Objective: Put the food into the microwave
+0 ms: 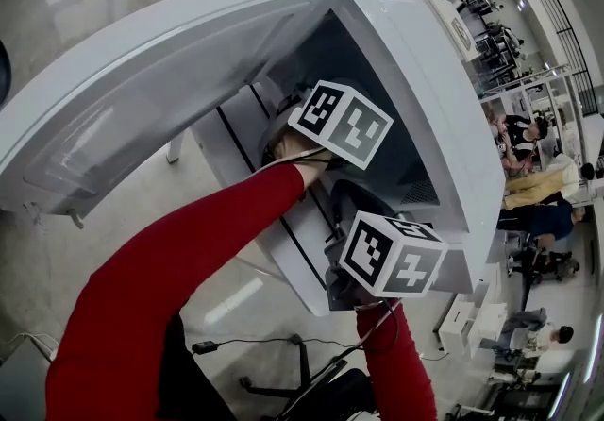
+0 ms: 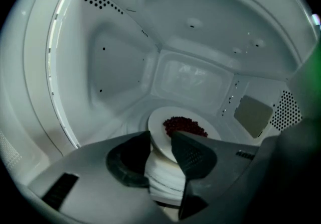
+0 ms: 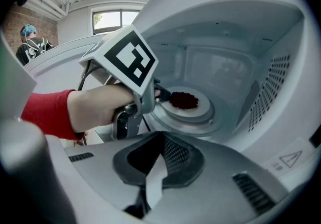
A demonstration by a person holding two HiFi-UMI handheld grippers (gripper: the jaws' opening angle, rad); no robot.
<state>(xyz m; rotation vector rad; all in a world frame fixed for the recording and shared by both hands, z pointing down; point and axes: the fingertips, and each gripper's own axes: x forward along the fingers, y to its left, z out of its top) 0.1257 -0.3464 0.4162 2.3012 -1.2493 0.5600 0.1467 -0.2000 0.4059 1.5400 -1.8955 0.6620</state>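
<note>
Where writing is looked for, only a warning triangle (image 3: 290, 158) is found on the front frame of the white microwave (image 1: 406, 60), with a line of small print beside it that is too fine to be read; the cubes on both tongs are faced with black-and-white square markers. The food (image 2: 184, 126), a heap of small dark-red pieces, is seen on a white plate (image 2: 159, 117) that is set on the turntable (image 2: 163, 183) inside the cavity. The left gripper (image 2: 161, 140) is reached into the opening with its jaws spread apart; the plate's near rim is seen between them, and no pad is seen pressing on it. The right gripper (image 3: 163, 140) is held outside, before the lower front edge, its jaws drawn together on nothing. The door (image 1: 142, 89) is swung wide to the left, and perforated vent holes are seen on both side walls. From the head view the plate is hidden by the microwave's roof and the left gripper's marker cube (image 1: 340, 124); from the right gripper view the plate's left edge is covered by that cube and by the hand (image 3: 100, 107) in a red sleeve (image 1: 189, 259). Beyond the microwave, seated people (image 1: 528, 141) are seen at desks on the right, a black cable (image 1: 255, 342) is trailed over the floor, and a person in a blue cap (image 3: 29, 42) is seen by a brick wall near a window (image 3: 108, 19).
</note>
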